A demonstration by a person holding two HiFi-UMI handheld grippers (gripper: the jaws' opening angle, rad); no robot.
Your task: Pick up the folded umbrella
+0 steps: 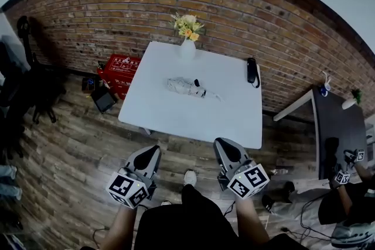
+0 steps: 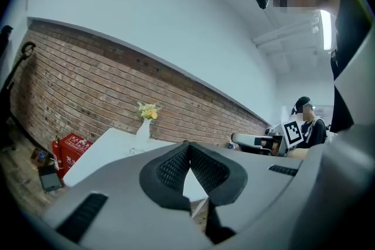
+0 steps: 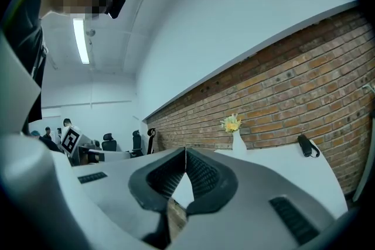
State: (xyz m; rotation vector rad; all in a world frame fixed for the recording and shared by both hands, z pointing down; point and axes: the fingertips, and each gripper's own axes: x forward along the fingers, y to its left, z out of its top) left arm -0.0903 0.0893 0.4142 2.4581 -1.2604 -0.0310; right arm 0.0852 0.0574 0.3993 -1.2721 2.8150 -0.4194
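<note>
Head view: we see the folded umbrella [image 1: 186,86] lying mid-way on the table [image 1: 234,120], well apart from our left gripper [image 1: 153,150] and right gripper [image 1: 222,143]. A white vase [image 1: 187,48] holds yellow flowers [image 1: 188,26]. The white print on the red box [image 1: 122,69] is illegible. Left gripper view: jaws together, empty. Right gripper view: likewise.

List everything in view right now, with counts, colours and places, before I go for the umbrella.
table: one, white, against the brick wall
folded umbrella: one, grey patterned, near the table's middle
vase: one, white, yellow flowers, table's far edge
handset-like object: one, black, table's far right corner
box: at least one, red, floor left of table
bystander: one, dark clothes, lower right
left hand-held gripper: one, grey, shut, short of table's near edge
right hand-held gripper: one, grey, shut, alongside it
</note>
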